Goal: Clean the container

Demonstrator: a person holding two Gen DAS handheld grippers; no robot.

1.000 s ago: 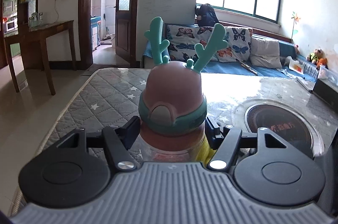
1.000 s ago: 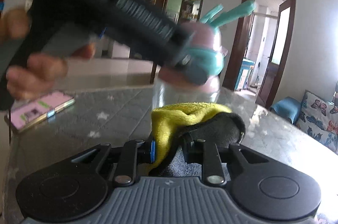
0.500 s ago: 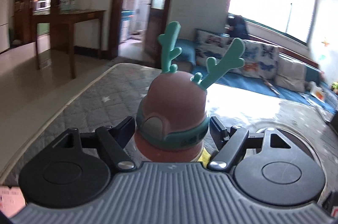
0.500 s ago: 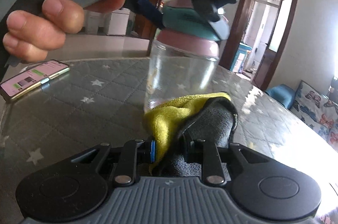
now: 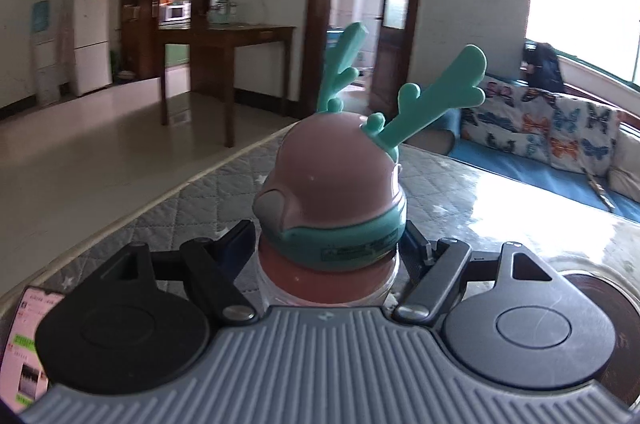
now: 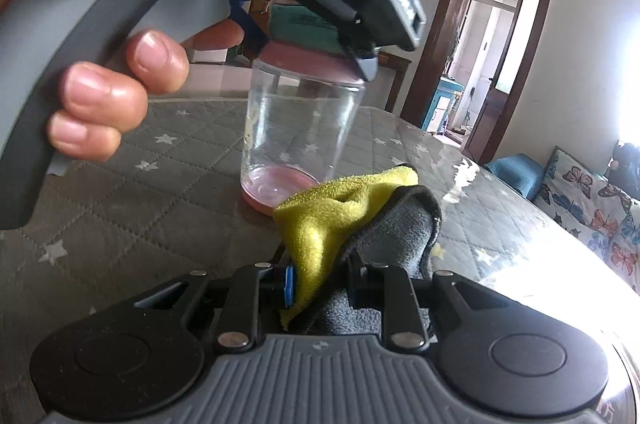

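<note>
The container is a clear bottle point(image 6: 296, 136) with a pink base and a pink domed lid point(image 5: 332, 180) that has a teal band and teal antlers. My left gripper point(image 5: 328, 240) is shut on its neck just under the lid; it shows from the side in the right wrist view point(image 6: 360, 36). The bottle stands upright, its base at or just above the grey quilted table point(image 6: 132, 208). My right gripper point(image 6: 320, 280) is shut on a yellow and grey cloth point(image 6: 352, 212), whose front edge is at the bottle's base.
A phone point(image 5: 28, 340) lies at the table's left edge. A round dark hob plate point(image 5: 616, 308) is set into the table at the right. A sofa with butterfly cushions point(image 5: 560, 132) stands beyond the table.
The left gripper has turned the bottle left, so the lid's grey button now faces left. The right gripper and cloth have dropped from the bottle's upper body down to its base.
</note>
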